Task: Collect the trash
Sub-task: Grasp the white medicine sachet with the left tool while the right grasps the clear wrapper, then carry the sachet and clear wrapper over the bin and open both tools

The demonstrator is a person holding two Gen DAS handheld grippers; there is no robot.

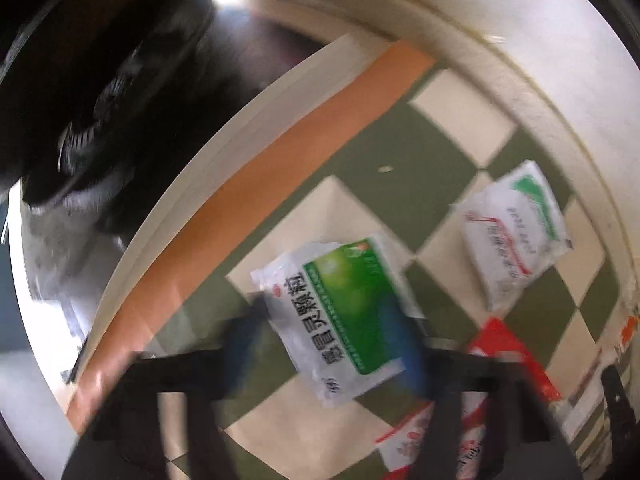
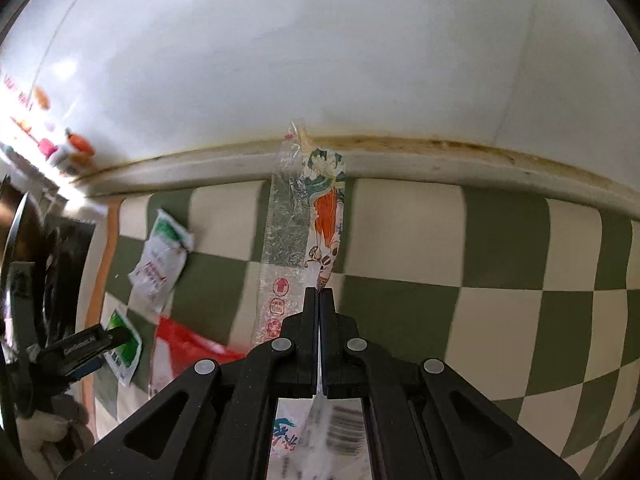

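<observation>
A green-and-white medicine sachet (image 1: 340, 312) lies flat on the checked cloth (image 1: 400, 140). My left gripper (image 1: 324, 344) points down over it, blurred, with a blue pad on either side and the jaws wide. In the right wrist view the left gripper (image 2: 114, 335) rests over that sachet (image 2: 126, 354). My right gripper (image 2: 319, 292) is shut on a long clear snack wrapper (image 2: 304, 216) with a cartoon figure, which stands up past the fingertips. A second white sachet (image 1: 516, 236) (image 2: 160, 260) and a red-and-white wrapper (image 1: 516, 348) (image 2: 180, 340) lie nearby.
The green-and-cream checked cloth (image 2: 480, 240) has an orange border (image 1: 280, 168) along the table edge. A white wall (image 2: 320, 60) with a stained ledge (image 2: 440, 156) runs behind. Small colourful items (image 2: 76, 148) sit at far left. A dark bulky object (image 1: 100, 100) lies beyond the table edge.
</observation>
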